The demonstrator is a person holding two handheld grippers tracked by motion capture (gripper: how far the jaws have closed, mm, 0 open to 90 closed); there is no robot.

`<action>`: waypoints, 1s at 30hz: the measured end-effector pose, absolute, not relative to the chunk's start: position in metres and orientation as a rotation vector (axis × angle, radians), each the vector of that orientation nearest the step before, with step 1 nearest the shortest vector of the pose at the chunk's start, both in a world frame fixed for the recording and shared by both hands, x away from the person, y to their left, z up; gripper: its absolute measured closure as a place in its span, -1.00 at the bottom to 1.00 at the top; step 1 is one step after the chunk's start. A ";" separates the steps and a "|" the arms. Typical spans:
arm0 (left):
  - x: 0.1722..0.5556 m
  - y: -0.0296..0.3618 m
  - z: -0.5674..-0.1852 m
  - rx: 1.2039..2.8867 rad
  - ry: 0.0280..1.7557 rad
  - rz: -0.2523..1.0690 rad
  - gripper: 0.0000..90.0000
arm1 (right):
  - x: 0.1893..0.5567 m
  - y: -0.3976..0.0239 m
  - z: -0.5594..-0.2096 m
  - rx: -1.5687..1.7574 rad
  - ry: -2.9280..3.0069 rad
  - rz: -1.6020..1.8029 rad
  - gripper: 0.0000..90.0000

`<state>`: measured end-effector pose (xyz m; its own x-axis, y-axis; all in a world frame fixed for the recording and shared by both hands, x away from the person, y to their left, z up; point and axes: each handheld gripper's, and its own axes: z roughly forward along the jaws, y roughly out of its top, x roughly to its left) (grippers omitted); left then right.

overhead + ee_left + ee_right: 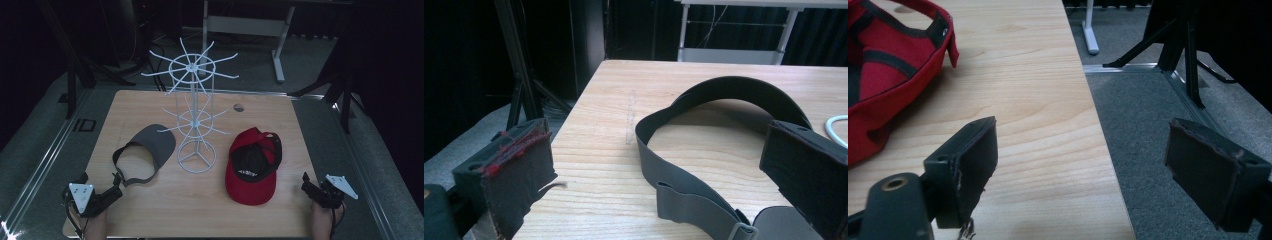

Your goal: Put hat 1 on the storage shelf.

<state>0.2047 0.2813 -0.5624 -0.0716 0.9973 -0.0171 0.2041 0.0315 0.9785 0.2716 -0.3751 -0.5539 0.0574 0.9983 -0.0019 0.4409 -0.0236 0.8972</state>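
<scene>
A white wire hat rack (195, 105) stands upright at the middle of the wooden table (150, 210). Left of its base lies a grey visor (147, 150), brim away from me, strap towards me. A red cap (252, 165) lies upside down to the right of the base. My left gripper (116, 186) is open at the table's near left corner, just short of the visor; the visor's strap (689, 197) lies between and ahead of its jaws. My right gripper (306, 184) is open at the near right edge, right of the red cap (883, 75), nothing between its jaws.
Grey carpet (1148, 150) surrounds the table. Black tripod legs (335, 85) stand at the right and left of it. A white desk frame (280, 45) stands behind. A small dark round mark (239, 107) sits on the table's far side.
</scene>
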 end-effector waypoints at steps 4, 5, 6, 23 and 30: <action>0.205 0.280 -0.562 1.311 1.419 1.129 -0.98 | 0.273 -0.375 -0.552 1.570 1.542 0.945 -0.70; 0.205 0.280 -0.562 1.315 1.420 1.127 -0.98 | 0.274 -0.375 -0.550 1.578 1.576 0.963 -0.70; 0.205 0.279 -0.561 1.312 1.425 1.124 -0.98 | 0.274 -0.374 -0.548 1.575 1.587 0.965 -0.70; 0.204 0.271 -0.557 1.330 1.378 1.069 -0.98 | 0.289 -0.352 -0.498 1.506 1.738 1.035 -0.69; 0.201 0.269 -0.556 1.341 1.365 1.058 -0.98 | 0.301 -0.345 -0.483 1.455 1.769 1.015 -0.69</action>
